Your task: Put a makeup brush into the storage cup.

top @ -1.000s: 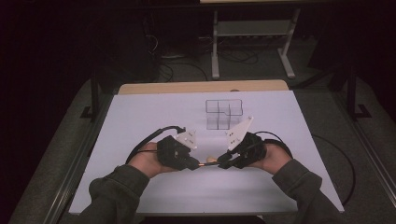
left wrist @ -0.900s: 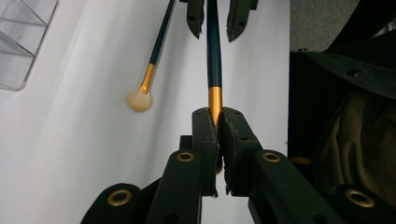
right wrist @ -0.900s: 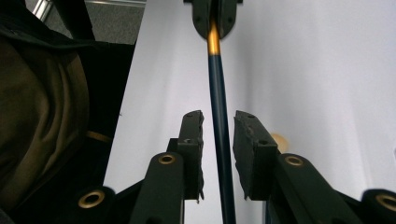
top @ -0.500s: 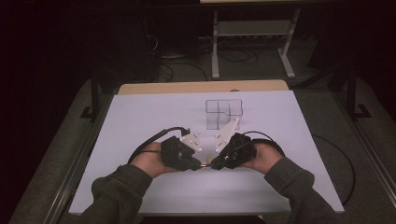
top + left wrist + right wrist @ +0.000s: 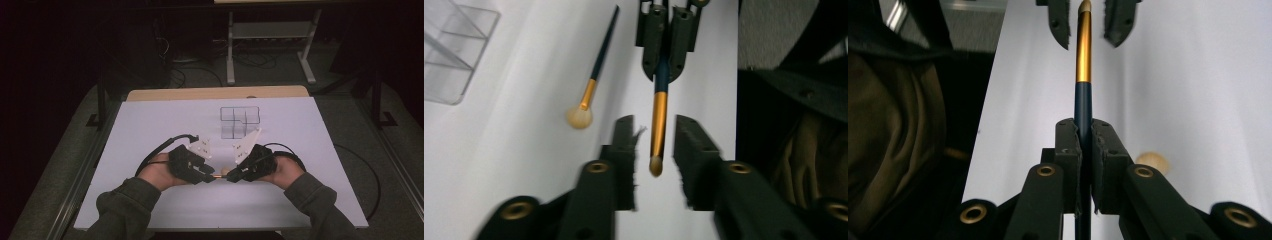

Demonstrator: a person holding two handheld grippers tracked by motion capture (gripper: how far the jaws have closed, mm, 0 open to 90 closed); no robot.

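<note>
A thin makeup brush (image 5: pixel 1083 65) with a dark blue handle, gold ferrule and small pale tip hangs level between both grippers above the white table (image 5: pixel 150 130). My right gripper (image 5: pixel 1084 140) is shut on the blue handle. My left gripper (image 5: pixel 654 145) faces it; its jaws have just been opening and now stand apart on either side of the brush tip (image 5: pixel 655 167) without touching it. In the high view the left gripper (image 5: pixel 212 176) and right gripper (image 5: pixel 231 175) meet tip to tip near the table's front, with the brush (image 5: pixel 221 175) between them.
A second, fluffier brush (image 5: pixel 591 75) lies flat on the table beside the grippers. A clear plastic organizer (image 5: pixel 240 120) with several compartments stands past the hands at mid table. Cables loop behind each hand. A wooden strip (image 5: pixel 215 93) edges the far side.
The right hand has shifted slightly left and lower toward the left gripper, so the two grippers now sit tip to tip. The left hand has stayed put.
</note>
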